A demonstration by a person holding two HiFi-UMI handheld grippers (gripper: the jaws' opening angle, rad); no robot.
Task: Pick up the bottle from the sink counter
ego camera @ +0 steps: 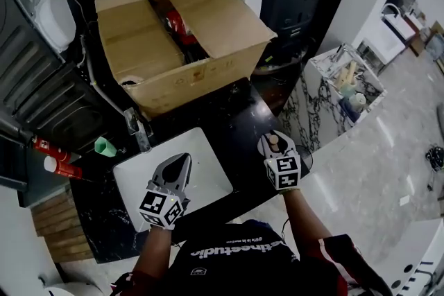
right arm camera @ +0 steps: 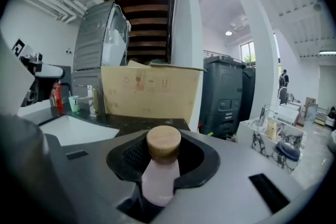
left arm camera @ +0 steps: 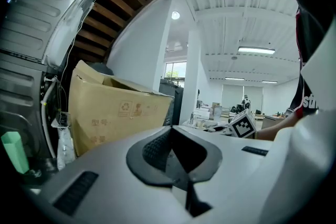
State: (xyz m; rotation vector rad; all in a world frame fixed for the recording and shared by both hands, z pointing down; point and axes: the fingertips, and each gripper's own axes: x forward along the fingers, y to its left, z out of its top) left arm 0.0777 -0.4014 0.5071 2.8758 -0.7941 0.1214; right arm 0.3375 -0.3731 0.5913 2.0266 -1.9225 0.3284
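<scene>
The bottle (right arm camera: 159, 178) stands upright just right of the sink (ego camera: 208, 170), over the black table (ego camera: 239, 114) and close to that table's front edge. The right tongs (ego camera: 275, 148) are closed part-way around its pale pink body, the dark ribbed pads bearing on it just below the cap. Whether its base has left the table cannot be told. The left tongs (left arm camera: 176, 152) hang over the sink with jaws together and nothing between them.

Risks, as judged: the hold sits high, near the cap, so the body below could swing or tilt during a lift. The body looks smooth and round, and a light squeeze could let it slide down through the pads. A drop here would meet hard stone, or go past the front edge to the floor.

Materials: the body is matt and cylindrical, the cap a light wooden disc. The table is glossy black, the sink white and rectangular. A creased cardboard box (ego camera: 173, 38) stands behind the sink.
</scene>
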